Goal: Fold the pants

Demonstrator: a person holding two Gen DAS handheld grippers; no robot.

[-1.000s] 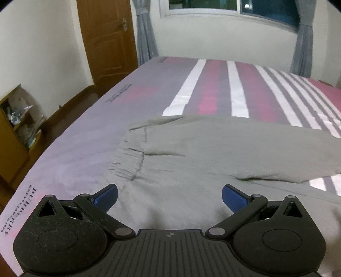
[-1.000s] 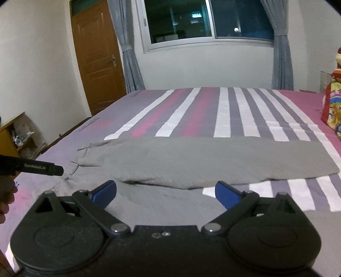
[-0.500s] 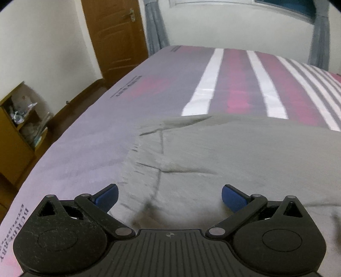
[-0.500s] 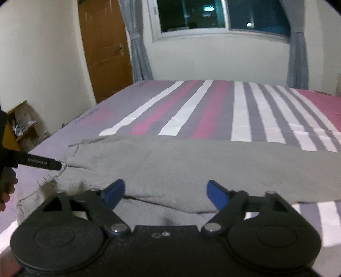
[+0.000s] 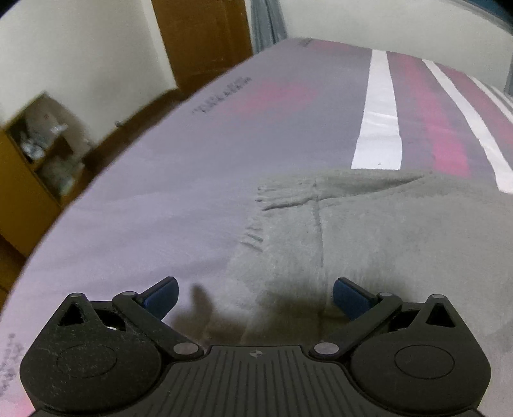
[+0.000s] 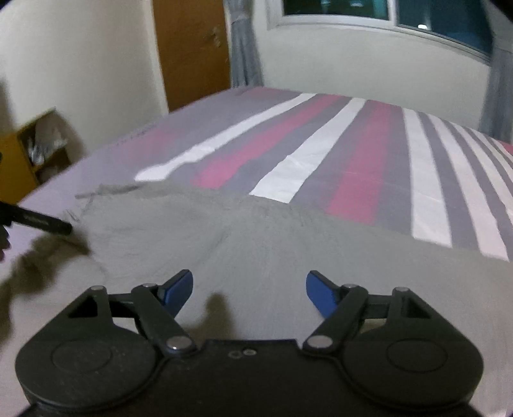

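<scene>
Grey pants (image 5: pixel 384 231) lie flat on the bed (image 5: pixel 192 166), spread across its near part. Elastic waistband (image 5: pixel 282 199) is at the left end, gathered and ribbed, just short of the white stripe (image 5: pixel 380 128) on the sheet. In the right wrist view the pants (image 6: pixel 256 237) run across the whole frame, with a low ridge in the fabric near the middle.

Left claw (image 5: pixel 255 298): wide open, nothing held. Blue fingertips (image 5: pixel 160 296) straddle the waistband edge, the left one over bare sheet, the right one over grey fabric. Can't tell if they touch the cloth. Shadow falls directly below.

Right claw (image 6: pixel 249 290): wide open, nothing held, low over the pants further along the leg side. Contact unclear, frame is blurred.

Left claw also shows in the right wrist view (image 6: pixel 69 229) as a black finger at the waistband edge.

Around: striped bedsheet (image 6: pixel 352 154), wooden door (image 6: pixel 192 48), grey curtain (image 6: pixel 243 45), window (image 6: pixel 384 12), yellow shelf unit (image 5: pixel 35 154) by the wall.
</scene>
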